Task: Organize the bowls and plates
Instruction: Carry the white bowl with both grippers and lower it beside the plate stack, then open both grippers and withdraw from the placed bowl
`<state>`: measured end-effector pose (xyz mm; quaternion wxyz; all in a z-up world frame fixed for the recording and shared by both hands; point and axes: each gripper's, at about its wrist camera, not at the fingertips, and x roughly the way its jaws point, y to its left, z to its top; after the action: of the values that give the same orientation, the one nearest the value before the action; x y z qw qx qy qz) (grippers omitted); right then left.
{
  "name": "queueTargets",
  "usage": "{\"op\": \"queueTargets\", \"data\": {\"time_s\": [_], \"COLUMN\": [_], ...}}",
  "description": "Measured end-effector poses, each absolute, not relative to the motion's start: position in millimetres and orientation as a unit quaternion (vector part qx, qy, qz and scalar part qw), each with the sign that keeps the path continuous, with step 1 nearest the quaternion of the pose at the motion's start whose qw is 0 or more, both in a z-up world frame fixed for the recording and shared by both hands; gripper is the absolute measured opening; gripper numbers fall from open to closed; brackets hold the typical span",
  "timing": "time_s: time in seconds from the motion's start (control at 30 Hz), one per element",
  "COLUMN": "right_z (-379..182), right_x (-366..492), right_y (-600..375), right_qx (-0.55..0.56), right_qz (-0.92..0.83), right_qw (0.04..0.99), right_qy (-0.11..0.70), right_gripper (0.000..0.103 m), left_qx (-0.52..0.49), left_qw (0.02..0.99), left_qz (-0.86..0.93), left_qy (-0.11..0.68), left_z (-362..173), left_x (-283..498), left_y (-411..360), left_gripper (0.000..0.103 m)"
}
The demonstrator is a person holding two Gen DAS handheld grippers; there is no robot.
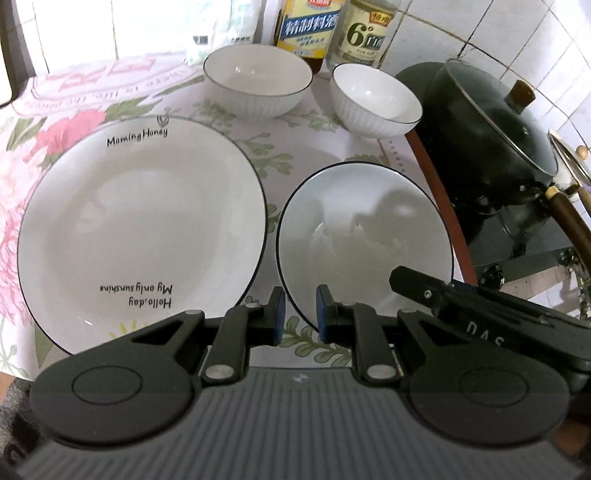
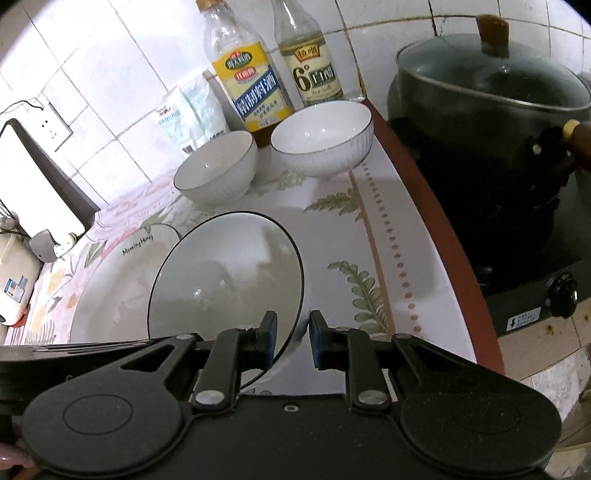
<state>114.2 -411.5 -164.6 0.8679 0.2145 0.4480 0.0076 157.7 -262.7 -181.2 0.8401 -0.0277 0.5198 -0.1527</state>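
A large white plate (image 1: 140, 229) with black lettering lies on the floral cloth (image 1: 332, 155). To its right is a smaller black-rimmed plate (image 1: 365, 229), and my right gripper (image 2: 293, 339) is shut on its near rim. In the right wrist view the small plate (image 2: 229, 280) is tilted and overlaps the large plate (image 2: 107, 295). My left gripper (image 1: 301, 314) hovers shut above the gap between the two plates and holds nothing. Two white ribbed bowls (image 1: 258, 83) (image 1: 375, 99) stand upright at the back.
A dark lidded pot (image 1: 487, 147) sits on a stove (image 2: 535, 295) to the right of the counter edge. Two bottles (image 1: 306, 29) (image 1: 365, 33) and a white bag (image 1: 218, 29) stand against the tiled wall. A white appliance (image 2: 37, 177) is at the far left.
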Motion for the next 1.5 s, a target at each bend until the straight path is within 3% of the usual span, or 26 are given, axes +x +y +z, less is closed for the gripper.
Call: {"op": "queueTargets", "data": {"time_s": [1.0,1.17,1.33,1.5], "right_z": [-176.1,-163.2,-144.7,-120.1], "right_x": [131.3,124.1,118.7,113.0], "right_y": [-416.0,-420.2,-424.6,-425.3], "right_qx": [0.168,0.173,0.175,0.177], "right_qz": [-0.012,-0.011,-0.006,0.008], "right_qw": [0.868,0.882,0.889,0.893], "right_qy": [0.467,0.438,0.422,0.413], "right_gripper": [0.022,0.038,0.043,0.06], "left_qx": [-0.068,-0.052,-0.041,-0.026], "left_qw": [0.814,0.814,0.816,0.816], "left_qz": [-0.171,-0.178,-0.186,-0.203], "left_qy": [0.551,0.551,0.546,0.54], "left_z": [-197.7,-189.4,-176.0,-151.2], "left_x": [174.5,171.9,165.6,158.6], "left_y": [-266.5,-266.1,-267.1,-267.9], "left_gripper": [0.019,0.035,0.04,0.043]}}
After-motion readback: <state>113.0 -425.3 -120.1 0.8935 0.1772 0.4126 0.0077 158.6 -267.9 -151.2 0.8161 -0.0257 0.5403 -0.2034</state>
